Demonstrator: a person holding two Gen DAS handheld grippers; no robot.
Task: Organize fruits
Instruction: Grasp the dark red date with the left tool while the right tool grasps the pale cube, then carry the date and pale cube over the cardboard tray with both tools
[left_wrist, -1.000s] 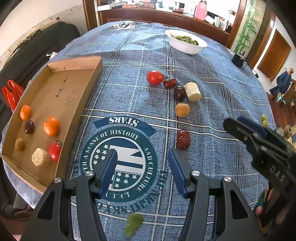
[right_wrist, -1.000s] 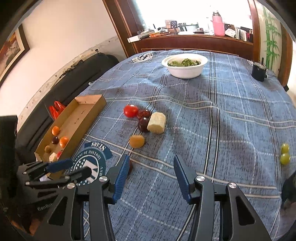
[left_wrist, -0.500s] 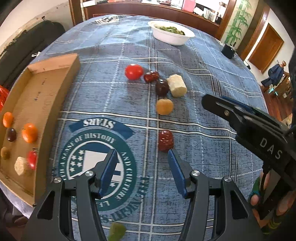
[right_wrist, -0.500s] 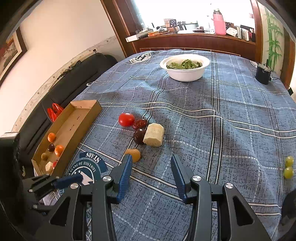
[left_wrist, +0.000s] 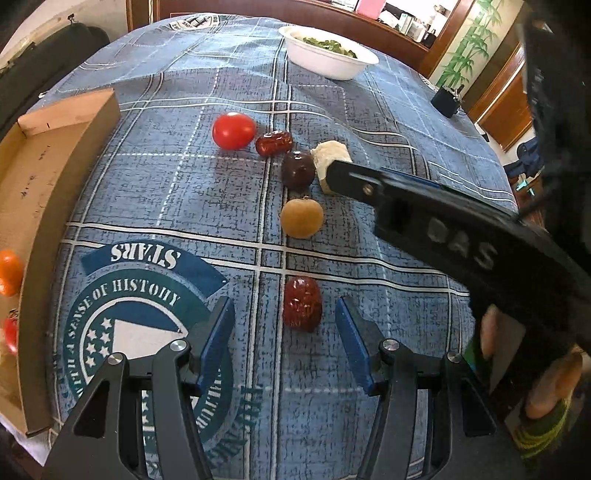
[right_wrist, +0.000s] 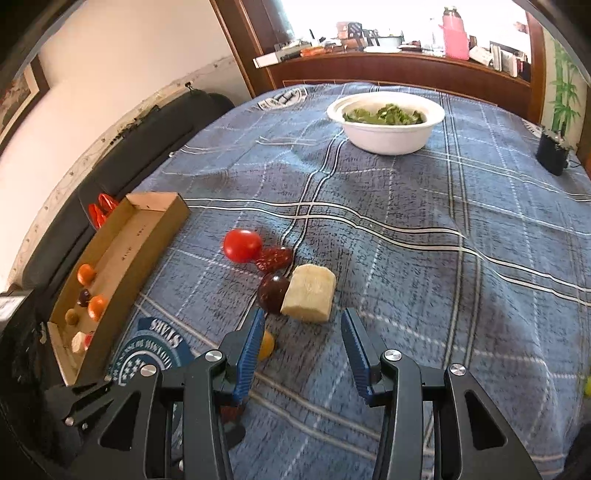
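Red date (left_wrist: 302, 303): lying on the blue plaid cloth of the tabletop (left_wrist: 369, 110), just ahead of the left tool (left_wrist: 284, 330) and in line with the gap between its blue fingers; not touched by either finger. Left tool: spread wide, holding nothing.

Tan round fruit (left_wrist: 301, 218): beyond the date, on the cloth, apart from it.

Fruit cluster, further on: dark plum (left_wrist: 298, 169) touching a pale cut chunk (right_wrist: 309, 292); a second red date (left_wrist: 274, 142) beside a red tomato (left_wrist: 233, 130).

Right tool (right_wrist: 301, 341): spread wide, empty, held just short of the pale chunk, which sits opposite its gap. In the left wrist view its black arm crosses over the right part of the chunk.

Cardboard tray (right_wrist: 147, 236): at the left edge of the tabletop, well apart from the cluster. Contents at its near end: two small orange fruits (right_wrist: 97, 306), a dark fruit, a brownish one, a pale piece and something red, partly hidden.

White bowl (right_wrist: 386, 138): far side of the tabletop, holding green leaves.

Printed round emblem (left_wrist: 140, 314): on the cloth beside the tray, under the left tool's left finger.
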